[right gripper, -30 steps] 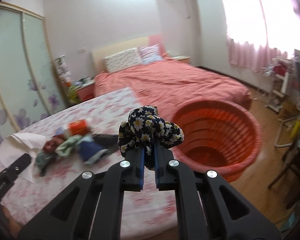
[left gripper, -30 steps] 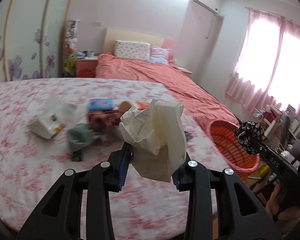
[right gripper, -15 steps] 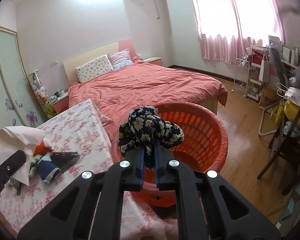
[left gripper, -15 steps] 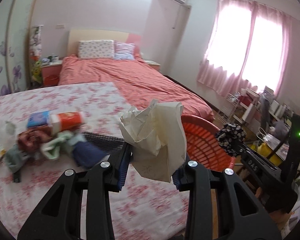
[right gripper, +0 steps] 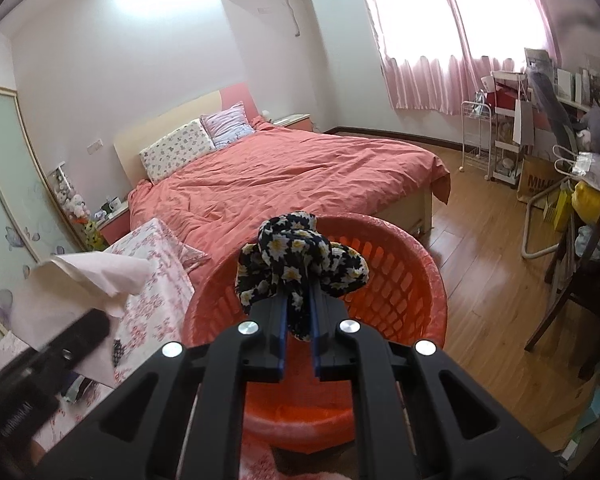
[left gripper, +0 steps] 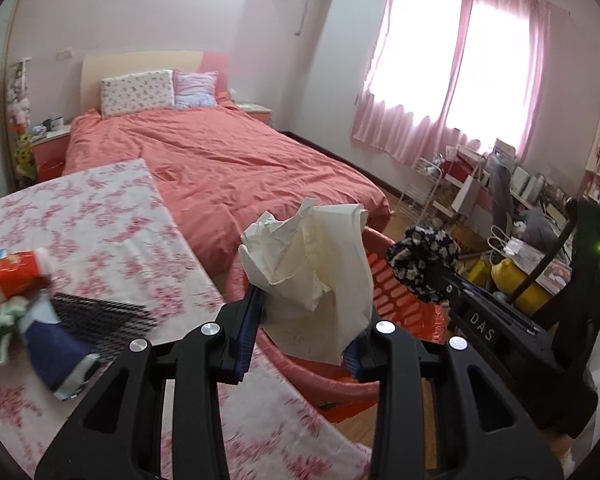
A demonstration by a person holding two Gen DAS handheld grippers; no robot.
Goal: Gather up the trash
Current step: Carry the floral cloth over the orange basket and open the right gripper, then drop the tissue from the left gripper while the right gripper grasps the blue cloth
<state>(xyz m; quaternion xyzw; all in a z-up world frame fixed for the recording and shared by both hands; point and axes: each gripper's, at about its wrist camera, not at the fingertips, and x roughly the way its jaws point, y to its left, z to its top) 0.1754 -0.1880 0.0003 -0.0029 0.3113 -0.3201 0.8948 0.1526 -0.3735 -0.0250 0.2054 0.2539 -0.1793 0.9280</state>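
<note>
**A:** Both hands were loaded there. The left gripper (left gripper: 304,344) had its fingers clamped on the crumpled paper (left gripper: 312,276), held up in the air at the table's right edge, with the orange basket (left gripper: 404,300) just behind and below it.

**B:** And the right gripper (right gripper: 299,330) was pinched tight on the floral scrunchie (right gripper: 300,262), directly over the basket's (right gripper: 416,264) open mouth.

**A:** How would you say those two handled?

**B:** Both looked feather-light and soft. The paper was thin and creased, so it crushed rather than slipped; the pads had it by the lower bunched part, which seemed the firmest hold. The scrunchie was squashy fabric, gripped through its middle fold, with loops bulging out above the fingers.

**A:** Any risk on release?

**B:** I'd judge the paper might cling to a pad or drift as it fell. The scrunchie should have dropped straight.

**A:** More was waiting, too: a red cup (left gripper: 18,276), cloths and a dark mesh piece (left gripper: 96,316) near the flowered table's (left gripper: 112,224) left edge.
</note>
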